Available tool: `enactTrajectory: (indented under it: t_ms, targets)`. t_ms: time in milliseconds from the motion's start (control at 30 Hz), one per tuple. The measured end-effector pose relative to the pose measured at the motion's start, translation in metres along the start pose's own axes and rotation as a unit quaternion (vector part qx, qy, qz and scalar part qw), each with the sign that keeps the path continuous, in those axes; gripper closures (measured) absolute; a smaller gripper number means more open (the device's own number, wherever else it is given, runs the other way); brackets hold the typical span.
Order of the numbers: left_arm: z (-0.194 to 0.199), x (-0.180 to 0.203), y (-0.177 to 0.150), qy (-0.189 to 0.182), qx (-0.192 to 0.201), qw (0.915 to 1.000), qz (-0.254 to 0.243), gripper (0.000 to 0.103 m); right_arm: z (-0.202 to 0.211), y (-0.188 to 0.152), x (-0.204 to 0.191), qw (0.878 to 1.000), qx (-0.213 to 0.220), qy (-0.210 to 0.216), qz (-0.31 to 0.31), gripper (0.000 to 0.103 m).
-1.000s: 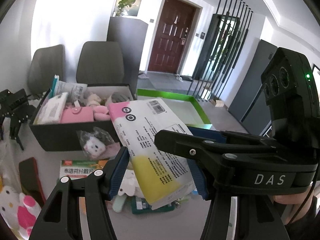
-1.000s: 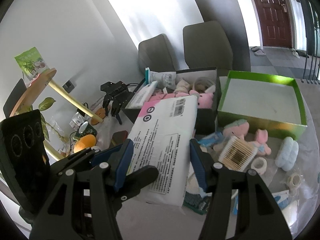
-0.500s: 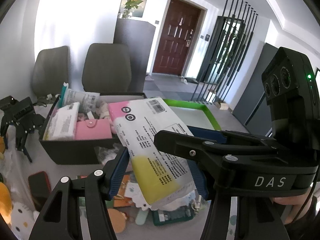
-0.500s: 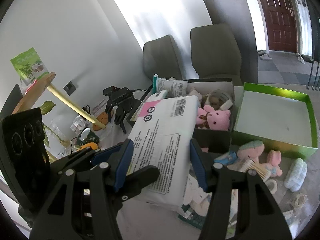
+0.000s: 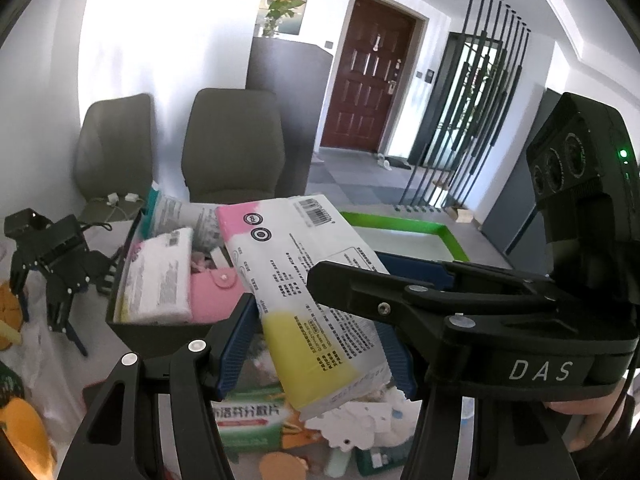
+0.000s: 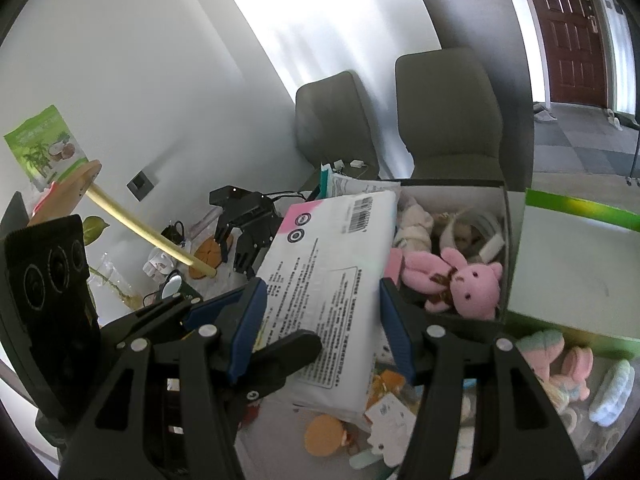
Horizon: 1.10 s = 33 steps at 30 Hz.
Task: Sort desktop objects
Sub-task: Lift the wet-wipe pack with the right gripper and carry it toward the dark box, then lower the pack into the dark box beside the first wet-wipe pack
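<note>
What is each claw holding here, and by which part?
Both the left claw and the right claw clamp one tissue pack, gripping its long side edges near its lower end.

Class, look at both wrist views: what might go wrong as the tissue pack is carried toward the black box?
1. The tissue pack is soft; held between the left hand-held gripper and right hand-held gripper, it may sag or slip.
2. The black box already holds a pink plush bear, so the pack may not settle flat.
</note>
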<state>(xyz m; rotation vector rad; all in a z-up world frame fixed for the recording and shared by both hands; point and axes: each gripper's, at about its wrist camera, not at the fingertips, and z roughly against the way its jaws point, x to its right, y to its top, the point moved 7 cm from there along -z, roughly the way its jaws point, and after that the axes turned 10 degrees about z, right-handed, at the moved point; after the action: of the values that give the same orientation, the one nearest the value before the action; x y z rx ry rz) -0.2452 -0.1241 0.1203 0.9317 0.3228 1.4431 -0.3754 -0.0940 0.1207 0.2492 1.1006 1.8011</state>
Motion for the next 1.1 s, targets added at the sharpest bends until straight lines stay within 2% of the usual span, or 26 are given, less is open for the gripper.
enactTrajectory:
  t_ms: [833, 1100]
  targets:
    - [-0.075, -0.051, 0.018, -0.006, -0.024, 0.9996, 0.011, 0.044, -0.078, 0.013, 0.039, 1.0, -0.021, -0.003, -0.016, 0.044]
    - [-0.096, -0.08, 0.02, -0.002, -0.028, 0.9995, 0.012, 0.044, -0.108, 0.014, 0.033, 1.0, -0.018, 0.009, -0.009, 0.042]
